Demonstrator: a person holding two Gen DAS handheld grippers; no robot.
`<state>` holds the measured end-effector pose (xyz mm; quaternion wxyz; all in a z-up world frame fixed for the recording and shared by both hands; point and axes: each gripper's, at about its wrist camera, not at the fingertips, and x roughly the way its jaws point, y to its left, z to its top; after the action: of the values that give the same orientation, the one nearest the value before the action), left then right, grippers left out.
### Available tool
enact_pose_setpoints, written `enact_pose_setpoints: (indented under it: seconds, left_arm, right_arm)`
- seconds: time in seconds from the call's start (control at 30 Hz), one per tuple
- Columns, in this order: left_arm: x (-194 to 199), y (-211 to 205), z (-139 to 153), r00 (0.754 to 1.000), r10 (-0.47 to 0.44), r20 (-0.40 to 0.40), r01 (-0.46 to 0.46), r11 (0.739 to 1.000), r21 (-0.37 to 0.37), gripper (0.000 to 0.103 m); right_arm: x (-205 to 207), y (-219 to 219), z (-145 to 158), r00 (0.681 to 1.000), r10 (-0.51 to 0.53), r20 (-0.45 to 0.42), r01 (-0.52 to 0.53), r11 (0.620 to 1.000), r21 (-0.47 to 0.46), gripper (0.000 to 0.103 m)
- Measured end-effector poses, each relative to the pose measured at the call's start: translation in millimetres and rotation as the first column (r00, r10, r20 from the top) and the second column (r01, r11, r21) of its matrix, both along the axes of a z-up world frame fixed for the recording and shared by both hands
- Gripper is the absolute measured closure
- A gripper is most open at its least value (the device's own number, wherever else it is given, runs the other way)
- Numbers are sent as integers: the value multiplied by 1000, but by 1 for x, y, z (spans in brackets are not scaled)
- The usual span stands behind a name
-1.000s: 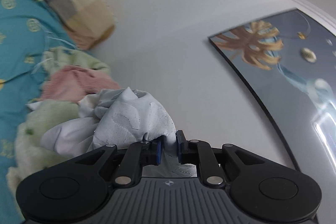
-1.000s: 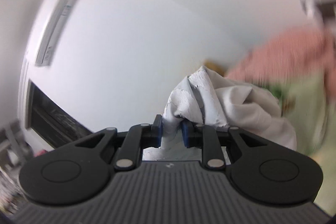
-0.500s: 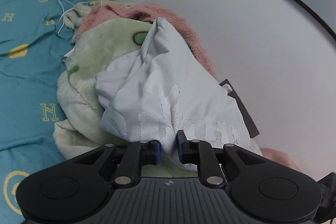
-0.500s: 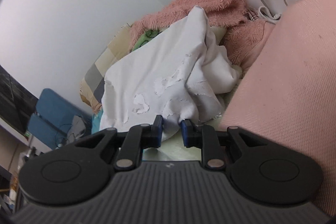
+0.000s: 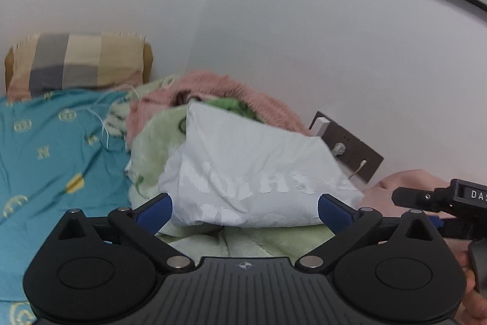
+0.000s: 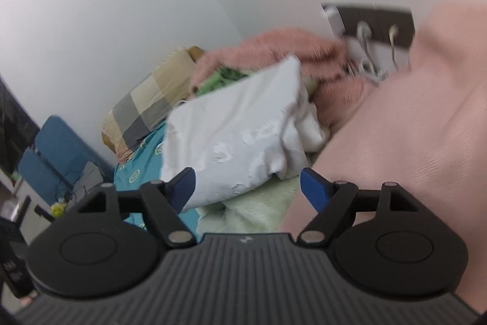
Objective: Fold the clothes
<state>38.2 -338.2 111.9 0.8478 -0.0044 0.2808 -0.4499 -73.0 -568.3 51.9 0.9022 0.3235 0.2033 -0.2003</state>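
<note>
- Pale grey walls meet in a corner behind a bed with a teal patterned sheet (image 5: 45, 154), a checked beige-and-grey pillow (image 5: 76, 63) at its head and a dark wall socket panel (image 5: 350, 148) beside it.
- On the bed, a white garment with a cracked, flaking white print (image 5: 252, 169) lies as a flattish bundle on top of a heap of pale green fleece blanket (image 5: 152, 142) and fluffy pink fabric (image 5: 243, 93); one side looks bunched in loose folds (image 6: 304, 130).
- Left gripper (image 5: 245, 207): jaws spread wide, holding nothing, the garment's near edge lying just ahead between them.
- Right gripper (image 6: 247, 183): jaws likewise apart and empty, facing the garment's lower corner; smooth pink cloth (image 6: 411, 127) fills the view at its right.
- My judgement on handling: the garment is light, thin and limp, so it will sag and slide on the plush fleece. The print looks brittle, so pinching it is best avoided.
- Corners or a hem edge, one per gripper, seem the surest hold; whether it is already folded or needs more, this bundle alone cannot settle.
</note>
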Motion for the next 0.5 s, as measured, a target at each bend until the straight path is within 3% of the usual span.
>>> enact_pose_setpoints:
  seconds: [0.1,0.27,0.5]
  left_arm:
    - [-30,24,27,997,9,73,-8,1000,-8,0]
    - [-79,64,55,980,25,197,-22,1000,-16,0]
    - [-125,110,52,950,66,305,-67,998,-10,0]
  right_arm:
    - [-17,26,27,1000,14,14,-13,995,-95,16]
    - [-39,75,56,998,45,34,-36,970,-241,17]
    - [-52,124,44,996,57,66,-31,939,-343,17]
